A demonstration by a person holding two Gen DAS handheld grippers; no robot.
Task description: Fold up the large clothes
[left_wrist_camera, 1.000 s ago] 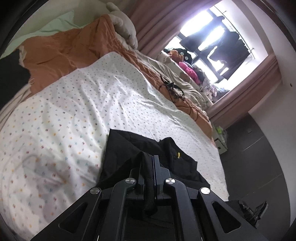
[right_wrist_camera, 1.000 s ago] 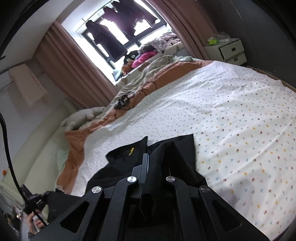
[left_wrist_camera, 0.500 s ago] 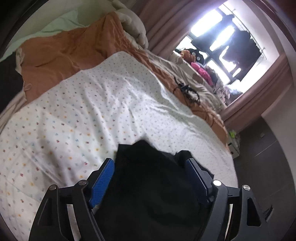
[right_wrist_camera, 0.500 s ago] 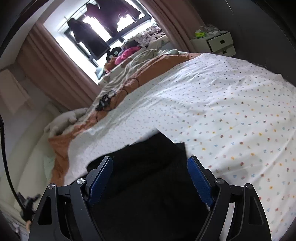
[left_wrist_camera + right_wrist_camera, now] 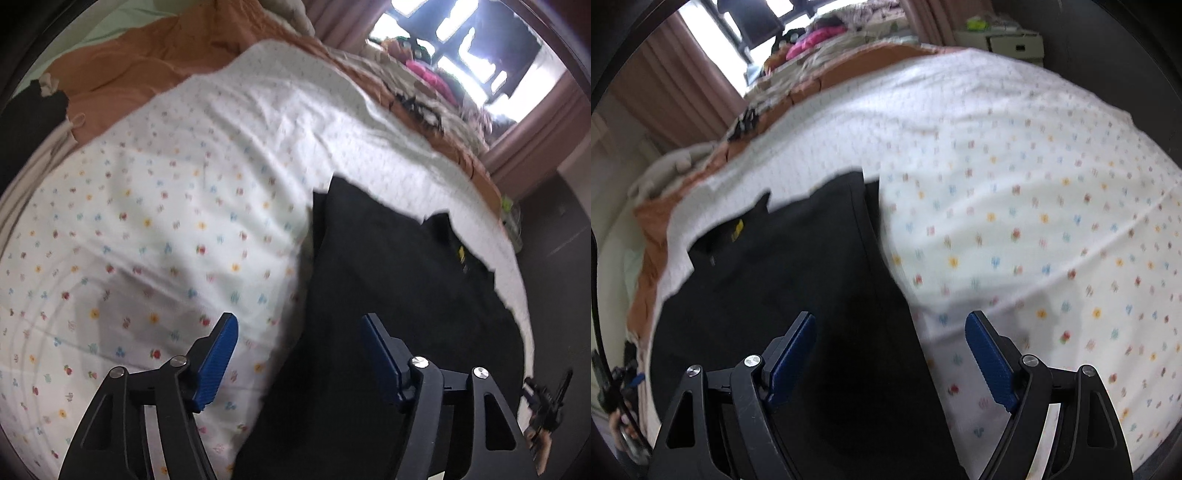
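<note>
Two wrist views over a bed, during the folding of a large black garment [image 5: 388, 295]. The garment lies on the flower-dotted white sheet [image 5: 166, 221], at about 4 o'clock in my left view and 8 o'clock in my right, so it sits between my two hands. My left tongs [image 5: 299, 354] stand wide, their blue pads pressing on nothing; the jaws have just opened and then drawn in a little, and the garment's long left edge runs between them from 6 toward 12 o'clock. My right tongs [image 5: 890, 354] are likewise wide, having just let go, and empty, with the garment's straight right edge passing between them. A small yellow label [image 5: 738, 227] marks what I take to be the neck end, at 10 o'clock in the right view. I judge the cloth soft, limp and light: it will sag, drag and bunch rather than hold a shape, though it is neither fragile nor slippery on the sheet. A doubled strip shows along the right edge, suggesting a fold is already laid there. For the next fold I would take hold at the two near corners, one per hand, pinching every layer close to the edge. An orange blanket [image 5: 155, 55] lies at 11 o'clock, well apart.
</note>
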